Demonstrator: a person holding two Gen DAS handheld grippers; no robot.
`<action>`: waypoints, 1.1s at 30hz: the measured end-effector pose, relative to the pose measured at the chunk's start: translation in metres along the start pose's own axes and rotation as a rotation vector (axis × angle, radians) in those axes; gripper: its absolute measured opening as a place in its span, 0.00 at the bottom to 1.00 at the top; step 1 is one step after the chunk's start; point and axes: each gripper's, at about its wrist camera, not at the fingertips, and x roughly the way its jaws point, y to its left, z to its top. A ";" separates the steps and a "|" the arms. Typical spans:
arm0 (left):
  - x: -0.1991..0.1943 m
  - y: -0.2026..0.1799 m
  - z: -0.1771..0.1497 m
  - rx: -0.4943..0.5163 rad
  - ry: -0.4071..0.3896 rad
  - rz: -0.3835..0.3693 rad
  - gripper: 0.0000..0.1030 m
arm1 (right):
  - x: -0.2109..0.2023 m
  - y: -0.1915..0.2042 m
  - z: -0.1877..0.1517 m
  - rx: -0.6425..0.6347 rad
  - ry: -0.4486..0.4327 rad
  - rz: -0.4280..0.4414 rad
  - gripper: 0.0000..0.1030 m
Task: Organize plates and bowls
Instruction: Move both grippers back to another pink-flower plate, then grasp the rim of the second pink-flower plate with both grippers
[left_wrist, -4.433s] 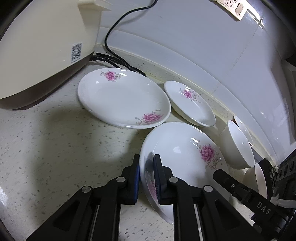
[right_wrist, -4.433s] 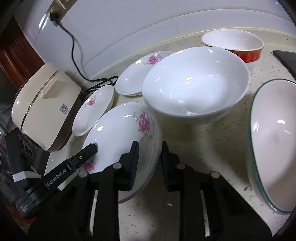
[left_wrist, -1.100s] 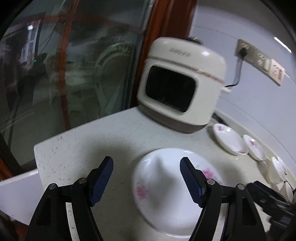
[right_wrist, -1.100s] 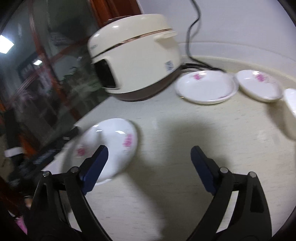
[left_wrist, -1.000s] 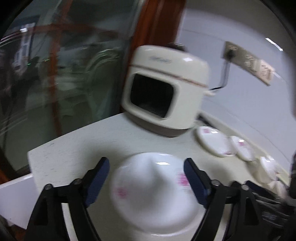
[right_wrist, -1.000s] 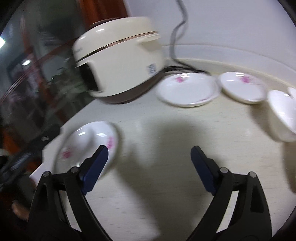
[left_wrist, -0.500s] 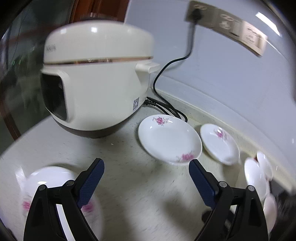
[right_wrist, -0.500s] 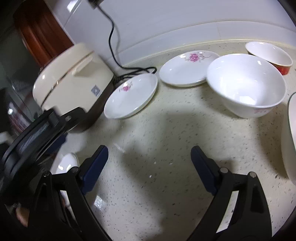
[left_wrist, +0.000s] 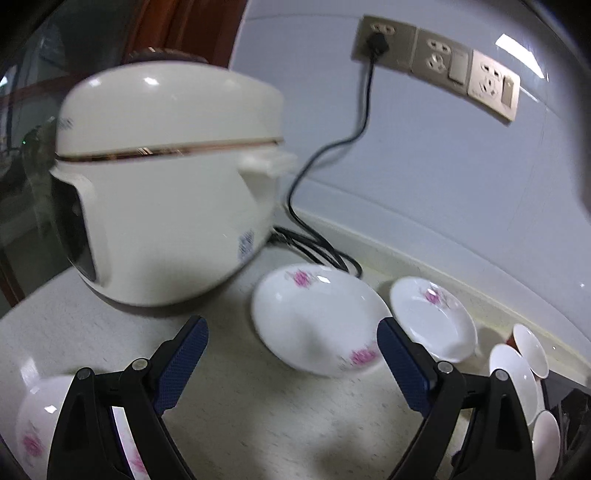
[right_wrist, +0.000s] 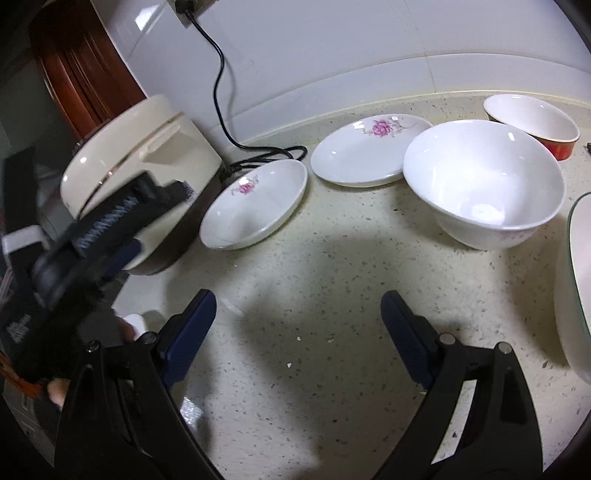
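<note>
left claw (left_wrist: 291, 358) and right claw (right_wrist: 297, 332): both spread wide, empty, above speckled tabletop (right_wrist: 332, 295). flowered plate (left_wrist: 314, 321) lies just beside rice cooker (left_wrist: 166, 184), likely next pick for stacking. another plate (left_wrist: 33, 435) near left, cut off by frame; bowls (left_wrist: 517, 373) far right blurred.

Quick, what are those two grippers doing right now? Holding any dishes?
Left gripper: open, holding nothing, pointed toward a flowered plate.
Right gripper: open, holding nothing, above the speckled counter.
</note>
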 end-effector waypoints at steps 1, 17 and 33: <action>0.000 0.003 0.003 0.001 -0.005 0.008 0.91 | 0.005 -0.001 0.002 0.007 0.010 0.006 0.89; -0.008 0.029 0.004 -0.129 -0.046 -0.061 0.91 | 0.097 0.016 0.067 0.032 0.090 -0.097 0.58; 0.009 0.031 0.000 -0.137 0.046 -0.082 0.91 | 0.064 0.020 0.037 -0.108 0.086 -0.240 0.21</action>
